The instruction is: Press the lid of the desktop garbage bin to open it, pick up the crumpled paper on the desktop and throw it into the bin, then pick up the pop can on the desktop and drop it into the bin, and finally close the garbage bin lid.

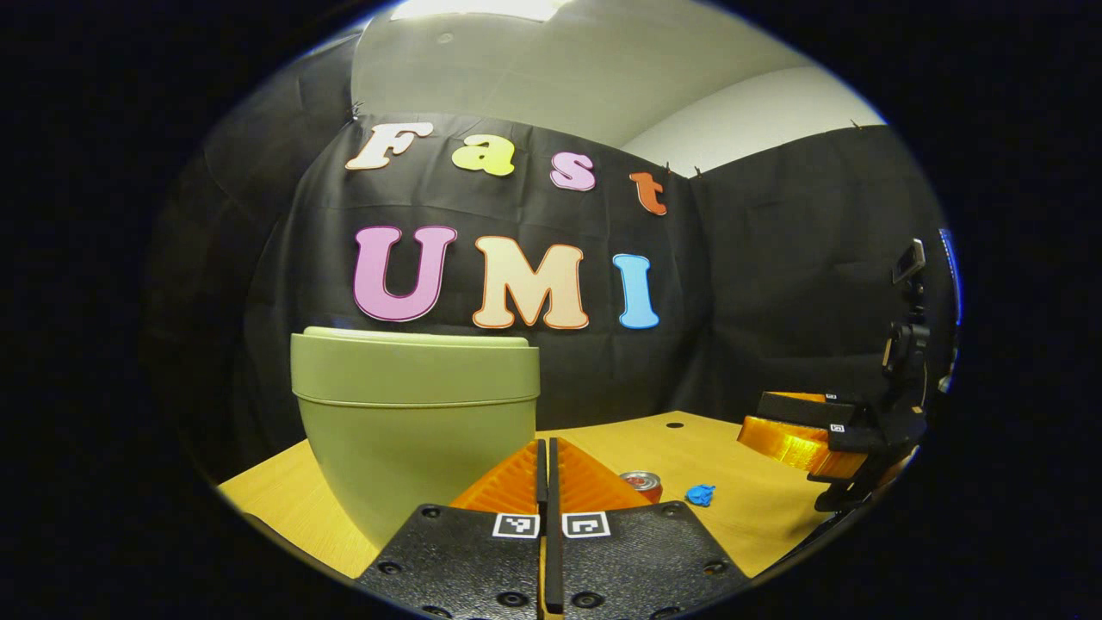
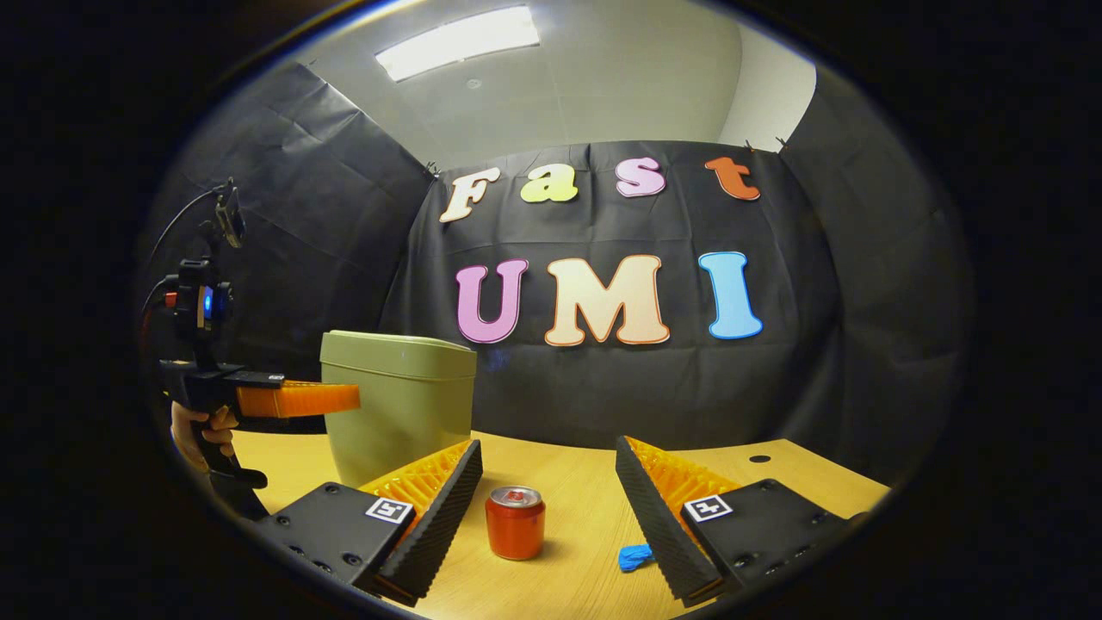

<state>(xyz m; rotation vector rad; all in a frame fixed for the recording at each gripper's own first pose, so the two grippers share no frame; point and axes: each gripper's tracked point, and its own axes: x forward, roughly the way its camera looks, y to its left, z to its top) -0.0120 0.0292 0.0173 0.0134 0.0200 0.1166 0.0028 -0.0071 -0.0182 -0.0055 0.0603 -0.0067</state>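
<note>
Green bin (image 2: 400, 405) stands on your wooden desktop (image 2: 577, 482) with its lid down. Your left gripper (image 1: 547, 465) has its fingers pressed together on nothing, just beside the bin wall. Your right gripper (image 2: 547, 491) is spread wide; the red pop can (image 2: 515, 522) stands upright between its fingers, untouched. Blue crumpled paper (image 2: 635, 557) lies near the can.

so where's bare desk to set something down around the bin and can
Bare desk runs right of the can and behind the blue crumpled paper, toward the black cloth wall. It is crowded on the left, where the bin and left gripper stand.
</note>
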